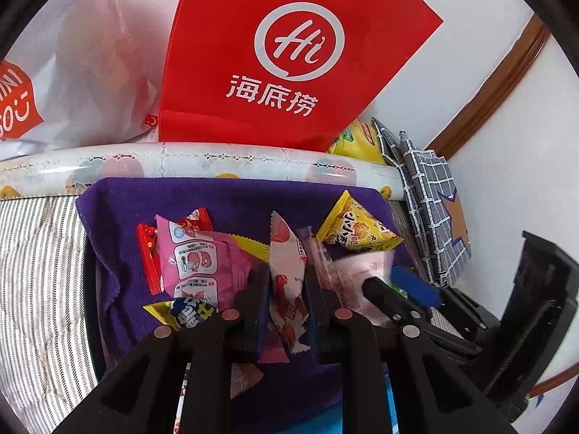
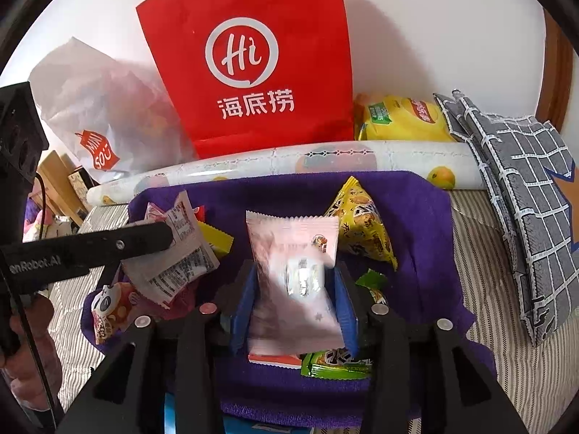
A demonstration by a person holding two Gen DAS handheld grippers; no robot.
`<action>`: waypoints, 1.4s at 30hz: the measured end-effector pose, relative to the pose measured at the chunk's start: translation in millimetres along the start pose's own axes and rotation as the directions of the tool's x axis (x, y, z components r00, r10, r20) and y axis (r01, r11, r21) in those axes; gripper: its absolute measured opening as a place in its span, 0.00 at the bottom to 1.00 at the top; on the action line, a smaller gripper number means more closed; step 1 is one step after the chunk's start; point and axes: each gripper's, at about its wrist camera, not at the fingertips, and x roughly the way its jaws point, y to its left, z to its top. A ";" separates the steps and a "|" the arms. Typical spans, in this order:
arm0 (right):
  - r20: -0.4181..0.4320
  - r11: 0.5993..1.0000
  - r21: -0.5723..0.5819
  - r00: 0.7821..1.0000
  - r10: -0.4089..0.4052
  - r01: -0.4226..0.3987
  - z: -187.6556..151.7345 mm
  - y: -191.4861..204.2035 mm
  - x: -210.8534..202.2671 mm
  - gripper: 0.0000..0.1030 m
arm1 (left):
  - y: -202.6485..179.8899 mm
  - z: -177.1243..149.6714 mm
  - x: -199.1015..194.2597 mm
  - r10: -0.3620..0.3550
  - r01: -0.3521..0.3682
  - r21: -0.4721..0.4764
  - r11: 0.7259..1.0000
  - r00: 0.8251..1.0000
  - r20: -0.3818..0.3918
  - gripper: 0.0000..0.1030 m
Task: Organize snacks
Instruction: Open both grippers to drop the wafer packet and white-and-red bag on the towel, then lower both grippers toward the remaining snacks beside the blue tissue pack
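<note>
Small snack packets lie on a purple towel [image 1: 231,199] [image 2: 419,217]. My left gripper [image 1: 287,289] is shut on a white packet with red print [image 1: 287,275], held edge-on above the towel. My right gripper [image 2: 295,282] is shut on a pale pink packet [image 2: 293,275], held flat-faced above the towel. The left gripper's finger [image 2: 108,244] shows in the right wrist view with its packet [image 2: 177,249]; the right gripper's finger [image 1: 391,300] shows in the left wrist view. A yellow packet [image 1: 358,228] [image 2: 365,231] and a pink packet [image 1: 195,264] lie on the towel.
A red paper bag [image 1: 289,54] [image 2: 249,65] stands behind a patterned roll [image 1: 224,161] [image 2: 289,162]. A white plastic bag [image 1: 79,72] [image 2: 105,108] is to its left, a yellow chip bag [image 2: 401,119] and a grey checked pouch [image 1: 430,209] [image 2: 524,195] to its right.
</note>
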 end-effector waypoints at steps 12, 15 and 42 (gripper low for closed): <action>0.101 0.996 -0.021 0.992 -0.080 0.082 1.5 12.6 -55.4 0.72 | -18.3 1.7 -29.0 0.010 -0.013 0.056 0.998 0.998 0.058 0.52; 0.134 0.992 -0.021 0.983 -0.123 0.127 -4.2 14.7 -77.6 0.73 | -24.9 1.3 -42.0 0.007 -0.012 0.062 0.998 0.997 0.078 0.54; 0.035 0.994 -0.096 0.997 0.063 -0.059 -143.0 117.2 -135.1 0.72 | 50.1 -125.3 -178.9 0.260 -0.258 -0.036 0.965 0.948 0.182 0.58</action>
